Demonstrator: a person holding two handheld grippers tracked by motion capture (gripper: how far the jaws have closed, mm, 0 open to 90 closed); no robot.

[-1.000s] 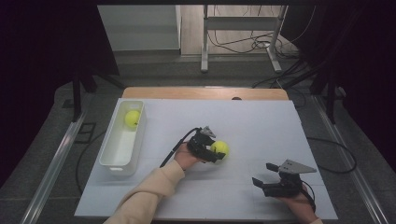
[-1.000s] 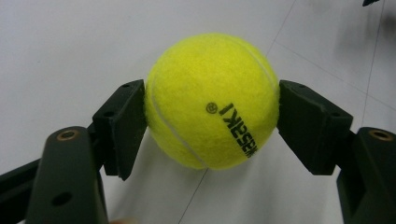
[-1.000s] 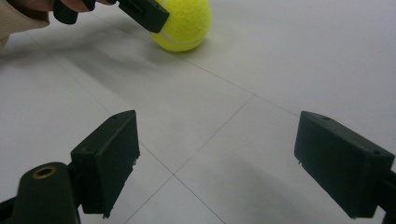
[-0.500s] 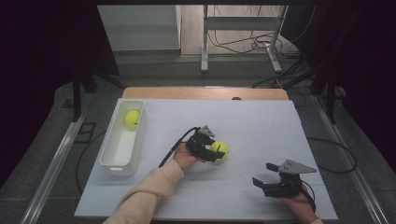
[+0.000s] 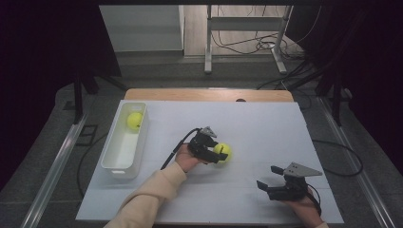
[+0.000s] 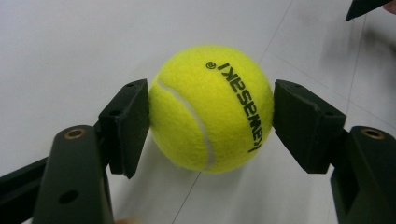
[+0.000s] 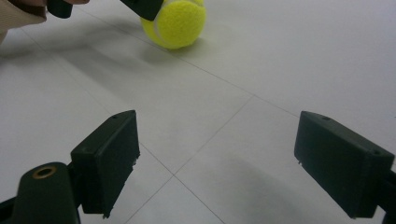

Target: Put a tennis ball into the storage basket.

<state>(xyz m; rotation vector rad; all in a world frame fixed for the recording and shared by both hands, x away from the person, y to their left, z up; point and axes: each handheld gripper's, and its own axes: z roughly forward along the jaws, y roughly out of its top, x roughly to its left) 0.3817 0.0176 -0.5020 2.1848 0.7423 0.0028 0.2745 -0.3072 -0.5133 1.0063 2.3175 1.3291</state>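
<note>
Tennis ball (image 6: 211, 108): lying on the table (image 5: 266, 123), well right of the white bin (image 5: 118, 161).
Left gripper (image 5: 216, 154): I am clamping the tennis ball; jaws just closing.
Right gripper (image 5: 267, 184): I am holding it unclenched, nearer me.

My right gripper (image 7: 217, 163) has its jaws wide apart over bare white table (image 7: 289, 70), nothing between them; top left I see the yellow tennis ball (image 7: 177, 23) on the table, the left gripper (image 7: 140, 7) against it, sleeve at the corner
</note>
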